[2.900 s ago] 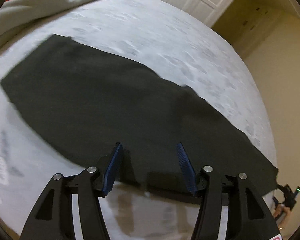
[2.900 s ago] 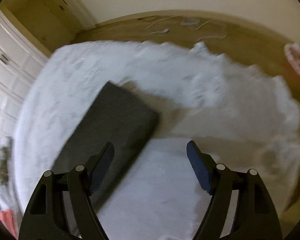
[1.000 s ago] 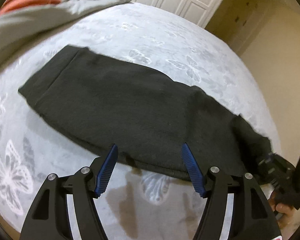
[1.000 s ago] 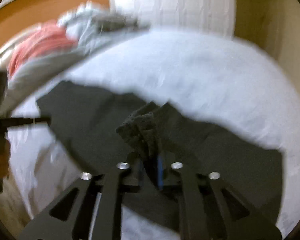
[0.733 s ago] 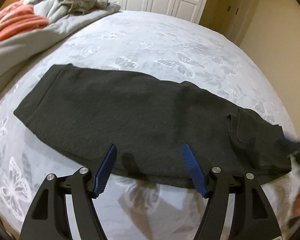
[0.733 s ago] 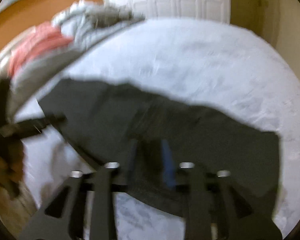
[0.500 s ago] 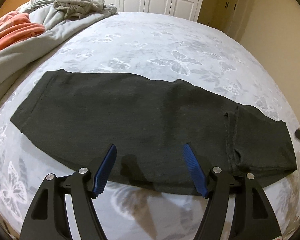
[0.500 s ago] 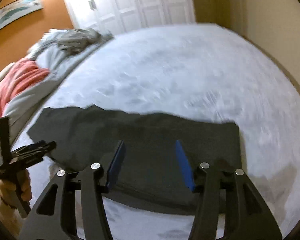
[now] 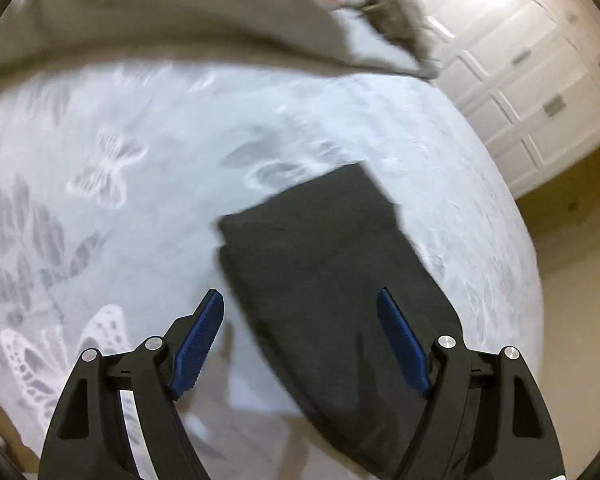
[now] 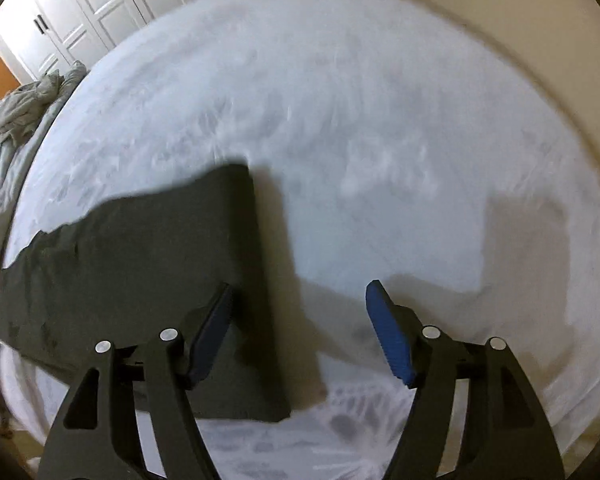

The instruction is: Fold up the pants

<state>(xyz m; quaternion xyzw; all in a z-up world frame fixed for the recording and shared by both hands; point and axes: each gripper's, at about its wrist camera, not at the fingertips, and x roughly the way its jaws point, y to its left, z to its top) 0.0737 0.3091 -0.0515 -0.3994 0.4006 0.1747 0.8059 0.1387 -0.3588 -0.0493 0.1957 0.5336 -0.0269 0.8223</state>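
Observation:
The dark grey pants [image 9: 332,280] lie flat on the white butterfly-print bedspread [image 9: 100,184], folded lengthwise. In the left wrist view their waist end points away from me and the cloth runs down between the fingers. My left gripper [image 9: 300,320] is open and empty just above the pants' near edge. In the right wrist view the pants [image 10: 140,264] end in a straight edge. My right gripper [image 10: 300,308] is open and empty over that end, its left finger above the cloth, its right finger above bare bedspread [image 10: 380,120].
A grey blanket [image 9: 160,16] and crumpled grey clothes [image 9: 396,20] lie heaped at the head of the bed, with an orange cloth beyond. White closet doors [image 9: 532,80] stand past the bed. A cream wall [image 10: 500,0] borders the far side.
The right gripper let go of the pants' leg end and opened. Both cameras have swung outward: the left now looks at the waist end, the right at the other end.

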